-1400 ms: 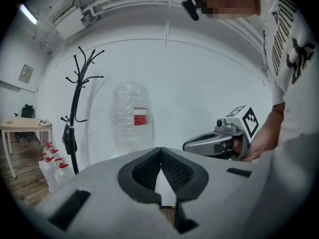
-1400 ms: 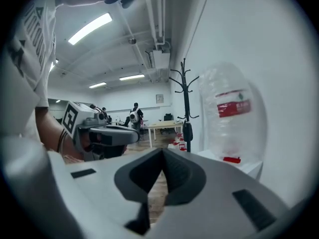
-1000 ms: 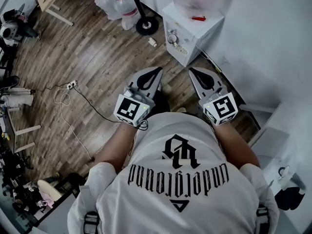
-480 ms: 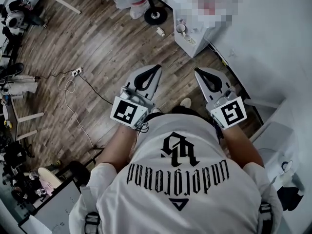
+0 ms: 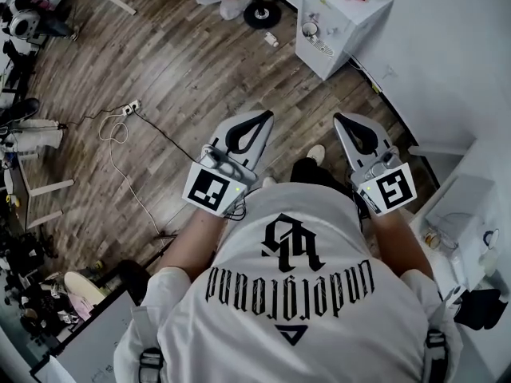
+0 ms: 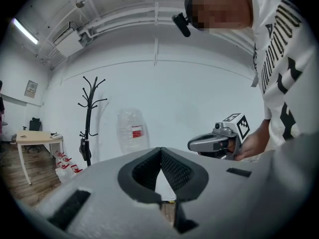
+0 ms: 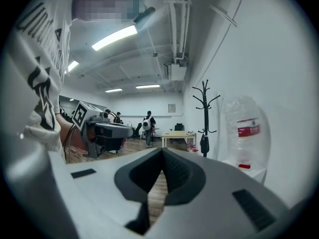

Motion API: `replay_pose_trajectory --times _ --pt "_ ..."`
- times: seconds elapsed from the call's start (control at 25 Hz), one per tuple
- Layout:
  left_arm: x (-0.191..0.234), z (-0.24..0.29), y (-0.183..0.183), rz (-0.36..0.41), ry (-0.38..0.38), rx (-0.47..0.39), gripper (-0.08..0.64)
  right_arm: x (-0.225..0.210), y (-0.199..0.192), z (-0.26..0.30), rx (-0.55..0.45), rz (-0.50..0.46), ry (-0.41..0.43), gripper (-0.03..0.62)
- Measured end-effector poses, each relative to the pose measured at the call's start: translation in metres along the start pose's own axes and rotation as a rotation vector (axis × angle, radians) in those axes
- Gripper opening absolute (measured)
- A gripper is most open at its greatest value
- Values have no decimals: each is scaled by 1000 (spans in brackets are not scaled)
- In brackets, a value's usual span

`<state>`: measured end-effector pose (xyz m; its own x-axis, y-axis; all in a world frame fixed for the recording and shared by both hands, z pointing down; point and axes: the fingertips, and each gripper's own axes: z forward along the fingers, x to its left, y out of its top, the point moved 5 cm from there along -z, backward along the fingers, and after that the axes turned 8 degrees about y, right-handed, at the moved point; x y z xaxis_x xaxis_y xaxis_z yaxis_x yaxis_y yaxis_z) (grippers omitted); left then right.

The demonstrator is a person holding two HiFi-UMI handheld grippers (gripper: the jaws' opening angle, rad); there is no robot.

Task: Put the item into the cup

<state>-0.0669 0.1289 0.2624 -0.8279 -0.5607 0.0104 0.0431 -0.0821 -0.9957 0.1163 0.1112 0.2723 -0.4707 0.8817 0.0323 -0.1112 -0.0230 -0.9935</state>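
the head view looks steeply down past the person's white printed t-shirt (image 5: 287,294) to the brown wooden plank floor (image 5: 160,70). each gripper view sits close behind its own jaws, facing level. both share the tall black coat stand (image 6: 88,118) and the clear plastic water bottle (image 6: 130,131). the left one also catches the right gripper (image 6: 193,143), the right one the left gripper (image 7: 127,130).

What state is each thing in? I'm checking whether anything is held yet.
Left grey two-finger gripper: fingers shut, empty.
Right grey two-finger gripper: fingers shut, empty.
Clear plastic water bottle: upright on the white box-shaped dispenser.
Black branched coat stand: upright.
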Motion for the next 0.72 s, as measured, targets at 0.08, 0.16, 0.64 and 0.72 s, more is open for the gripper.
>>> replay_pose_trajectory --times 0.08,0.16,0.64,0.72 --pt "-3 -31 -1 4 -8 -7 8 27 1 -2 -3 4 -15 5" --pt "-5 -61 -2 12 -13 -13 8 55 3 -5 -8 2 -25 5" --pt "-10 -184 6 33 -34 -64 8 180 20 -22 -9 -14 -48 5" --pt "-11 -195 8 39 -33 -63 8 190 24 -26 -8 -19 -51 5"
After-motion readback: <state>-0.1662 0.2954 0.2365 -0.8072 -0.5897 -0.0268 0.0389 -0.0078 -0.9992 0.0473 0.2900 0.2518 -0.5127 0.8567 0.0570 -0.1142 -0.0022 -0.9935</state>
